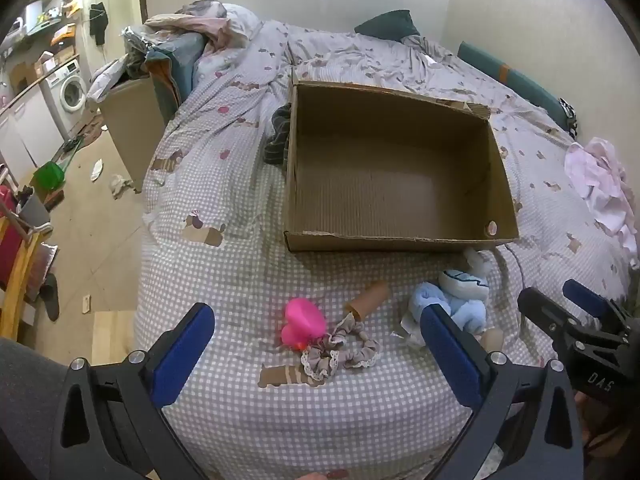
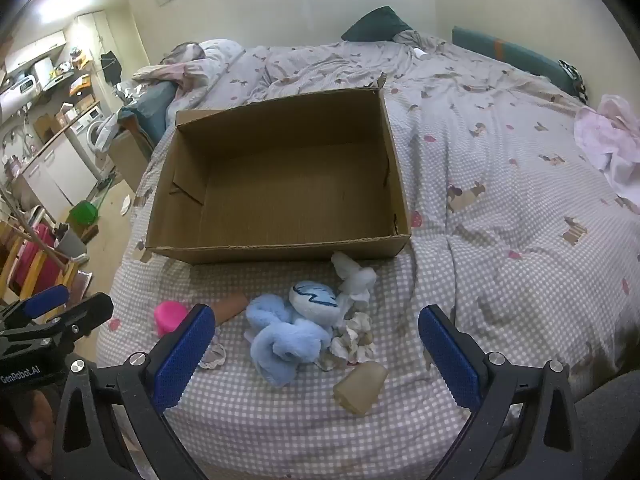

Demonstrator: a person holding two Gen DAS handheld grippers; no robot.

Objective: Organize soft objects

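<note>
An open empty cardboard box (image 1: 392,168) (image 2: 280,184) sits on the checked bedspread. In front of it lie a pink rubber duck (image 1: 302,324) (image 2: 170,316), a frilly scrunchie (image 1: 340,350), a cardboard tube (image 1: 368,299) (image 2: 232,307), a blue plush toy (image 1: 460,292) (image 2: 292,328), a white cloth (image 2: 356,276), a second scrunchie (image 2: 354,340) and a translucent cup (image 2: 360,386). My left gripper (image 1: 318,344) is open above the duck and scrunchie. My right gripper (image 2: 318,344) is open above the plush toy and also shows in the left wrist view (image 1: 560,304).
Pink clothes (image 1: 604,184) (image 2: 608,140) lie at the bed's right. Pillows and bedding (image 1: 208,28) pile at the head. A dark garment (image 1: 280,136) lies left of the box. The floor on the left holds a laundry bin (image 1: 132,120), a green dustpan (image 1: 50,176) and a washing machine (image 1: 70,88).
</note>
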